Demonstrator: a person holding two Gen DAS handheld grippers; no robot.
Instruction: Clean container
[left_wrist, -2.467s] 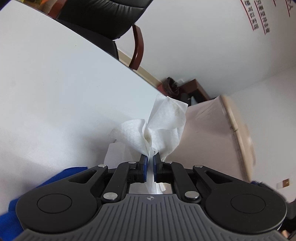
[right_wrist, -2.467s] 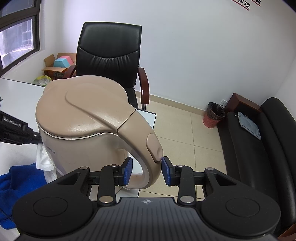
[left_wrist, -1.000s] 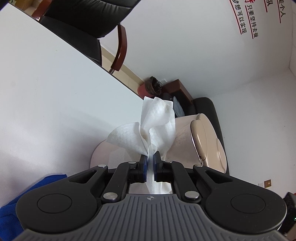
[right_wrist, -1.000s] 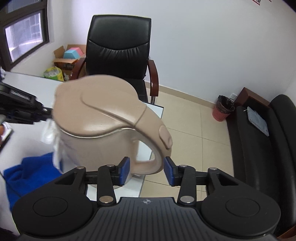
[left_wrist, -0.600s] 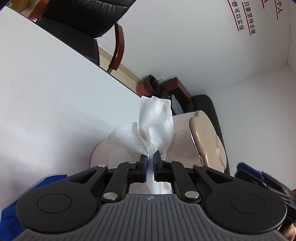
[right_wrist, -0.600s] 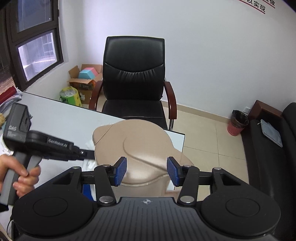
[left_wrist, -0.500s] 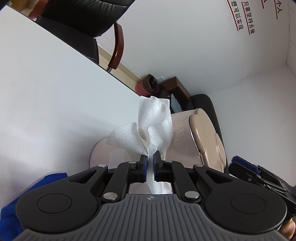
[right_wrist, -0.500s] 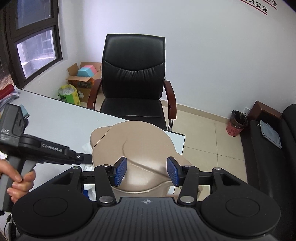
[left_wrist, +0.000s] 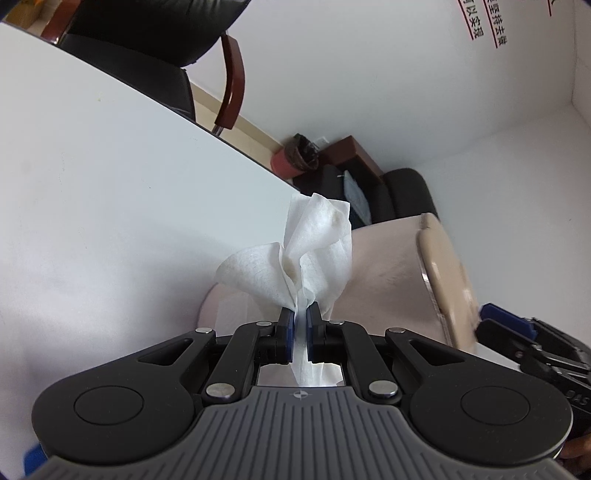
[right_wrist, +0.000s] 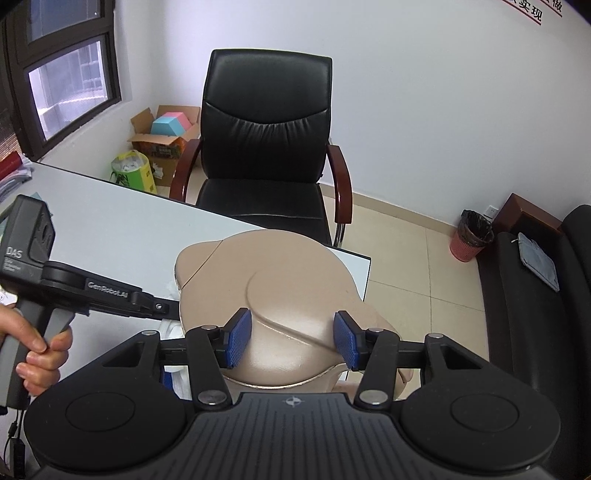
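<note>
Left gripper (left_wrist: 301, 316): your jaws are clamped tight on a white tissue (left_wrist: 295, 251), which fans up and out past the fingertips.
Right gripper (right_wrist: 291, 339): your jaws are opening right now; the blue pads (right_wrist: 238, 338) stand apart on either side of the kettle lid (right_wrist: 266, 291) and press on nothing.
Table (right_wrist: 122, 236): white top, kettle standing near its far corner.
Kettle (left_wrist: 384, 266): beige, lid closed; in your left view the body sits just ahead and to the right of the tissue, tissue reaching its side. In your right view it stands directly below and just ahead of your fingers, with the handle end nearest you.
Chair (right_wrist: 266, 147): black, with wooden armrests, behind the table.
Writing on the left tool: "GenRobot.AI" along the arm (right_wrist: 107, 293), and "DAS" on the box (right_wrist: 26, 236) at its rear; the smaller print under it is too fine to read.
Hand (right_wrist: 33, 350): yours, wrapped round the left tool's grey grip.
Wall lettering (left_wrist: 487, 22): red Chinese characters, cut off at the frame edge, too partial to read.
Blue cloth (right_wrist: 168, 380): only a sliver shows by the kettle base.
</note>
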